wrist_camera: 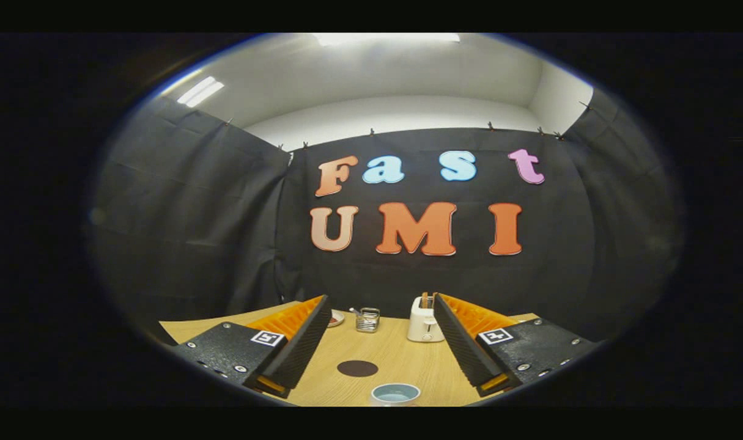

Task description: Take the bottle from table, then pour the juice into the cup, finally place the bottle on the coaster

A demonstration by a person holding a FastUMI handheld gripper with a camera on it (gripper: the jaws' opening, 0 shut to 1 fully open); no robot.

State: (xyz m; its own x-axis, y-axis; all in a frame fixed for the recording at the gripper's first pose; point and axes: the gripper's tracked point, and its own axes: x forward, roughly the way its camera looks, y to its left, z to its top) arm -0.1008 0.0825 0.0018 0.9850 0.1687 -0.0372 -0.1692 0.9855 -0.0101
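Observation:
My gripper point(380, 308) is open above the wooden table point(408, 366), its two fingers spread wide with nothing between them. A dark round coaster point(357, 368) lies flat on the table between the fingers, a little toward the left one. Nearer to me than the coaster stands a pale blue cup point(395, 394), seen from above with its rim partly cut off. I see no bottle among these things.
At the far side of the table stand a white toaster point(424, 322) with toast in it, a small glass container point(367, 319) holding a utensil, and a small dish point(336, 318) partly hidden behind the left finger. Black cloth walls close the booth.

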